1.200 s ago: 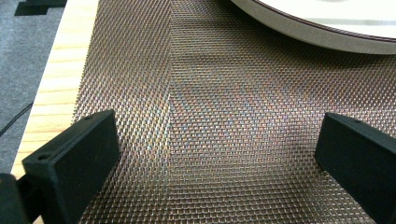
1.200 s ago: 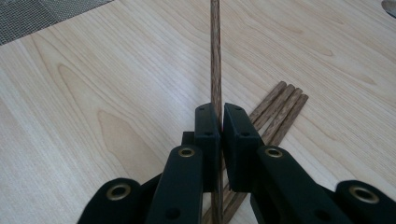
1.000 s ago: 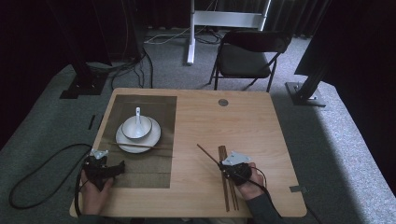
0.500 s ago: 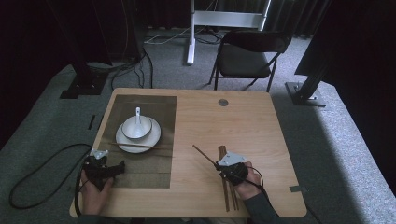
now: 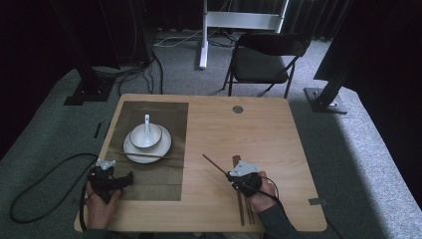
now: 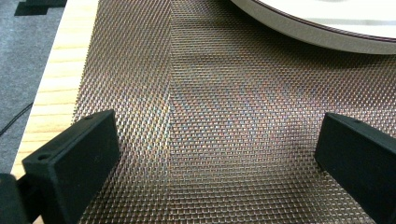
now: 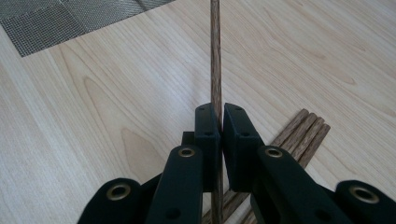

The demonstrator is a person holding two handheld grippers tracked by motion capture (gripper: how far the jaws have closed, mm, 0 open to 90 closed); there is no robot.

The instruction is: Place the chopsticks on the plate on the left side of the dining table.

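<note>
My right gripper (image 5: 234, 175) (image 7: 221, 109) is shut on a dark wooden chopstick (image 5: 214, 165) (image 7: 215, 51), which sticks out toward the upper left above the table. Several more chopsticks (image 5: 243, 209) (image 7: 303, 130) lie on the wood beside and under that hand. A white bowl (image 5: 146, 135) with a white spoon (image 5: 147, 121) stands on a white plate (image 5: 134, 152), and one chopstick (image 5: 149, 155) rests across the plate's near rim. My left gripper (image 5: 127, 178) (image 6: 217, 154) hovers open over the woven placemat (image 5: 159, 184) (image 6: 219, 93), just short of the plate (image 6: 327, 32).
The wooden table (image 5: 278, 134) has a round cable hole (image 5: 238, 109) near its far edge. A black folding chair (image 5: 263, 59) stands behind the table. A black cable (image 5: 35, 189) loops on the floor at left.
My right gripper has moved left with the chopstick held in it, away from the pile. The left gripper has stayed where it was.
</note>
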